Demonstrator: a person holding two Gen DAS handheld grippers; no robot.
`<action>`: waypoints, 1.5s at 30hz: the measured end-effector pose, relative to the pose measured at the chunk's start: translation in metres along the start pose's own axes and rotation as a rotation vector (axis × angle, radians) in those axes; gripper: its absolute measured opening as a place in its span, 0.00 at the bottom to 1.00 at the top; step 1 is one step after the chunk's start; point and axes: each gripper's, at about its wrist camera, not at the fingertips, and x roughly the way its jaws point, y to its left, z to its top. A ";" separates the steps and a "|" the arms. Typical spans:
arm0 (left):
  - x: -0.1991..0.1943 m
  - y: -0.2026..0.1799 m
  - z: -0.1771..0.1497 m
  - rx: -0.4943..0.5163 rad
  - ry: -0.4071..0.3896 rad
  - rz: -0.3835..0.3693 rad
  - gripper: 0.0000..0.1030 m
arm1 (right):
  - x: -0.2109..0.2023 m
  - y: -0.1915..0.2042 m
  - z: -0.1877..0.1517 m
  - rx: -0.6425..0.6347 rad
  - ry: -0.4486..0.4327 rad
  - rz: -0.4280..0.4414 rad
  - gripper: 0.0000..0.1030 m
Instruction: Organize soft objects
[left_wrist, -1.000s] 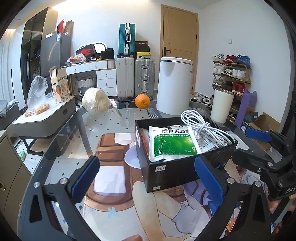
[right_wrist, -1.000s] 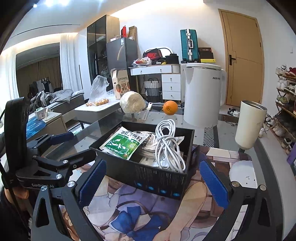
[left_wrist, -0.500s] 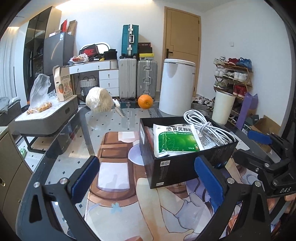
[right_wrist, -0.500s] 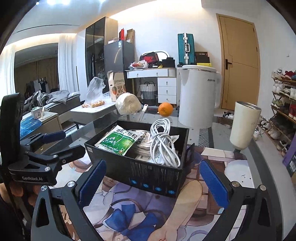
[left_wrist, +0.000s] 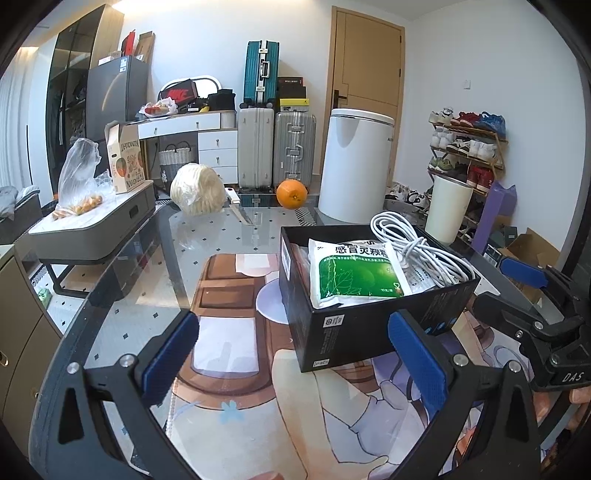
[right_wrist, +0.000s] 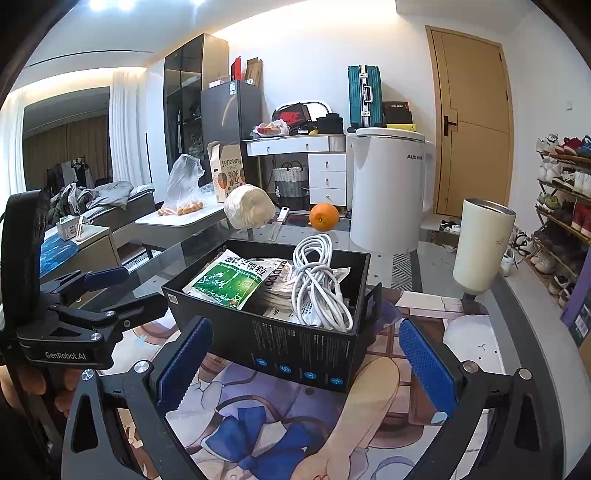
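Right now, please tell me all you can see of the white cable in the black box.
The white cable is a long, smooth, rubbery-looking cord, coiled into a loose bundle with a few turns wrapped around its middle. It lies in the open black box, on the side away from the green packet, resting on other packets, its loops rising above the rim. Neither gripper touches it.

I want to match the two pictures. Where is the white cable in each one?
Left wrist view: the white cable lies coiled at the right of the black box, right of centre.
Right wrist view: the white cable lies in the black box, near the middle.
Shared landmark: the orange behind the box.
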 end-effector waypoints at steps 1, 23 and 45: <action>0.000 0.000 0.000 0.002 0.000 0.000 1.00 | 0.000 0.000 0.000 0.001 0.000 0.000 0.99; -0.003 0.000 0.000 -0.001 -0.010 0.005 1.00 | -0.003 -0.001 -0.001 0.020 -0.005 -0.001 0.99; -0.007 -0.001 0.000 0.003 -0.020 0.004 1.00 | -0.002 -0.002 -0.001 0.022 -0.004 -0.001 0.99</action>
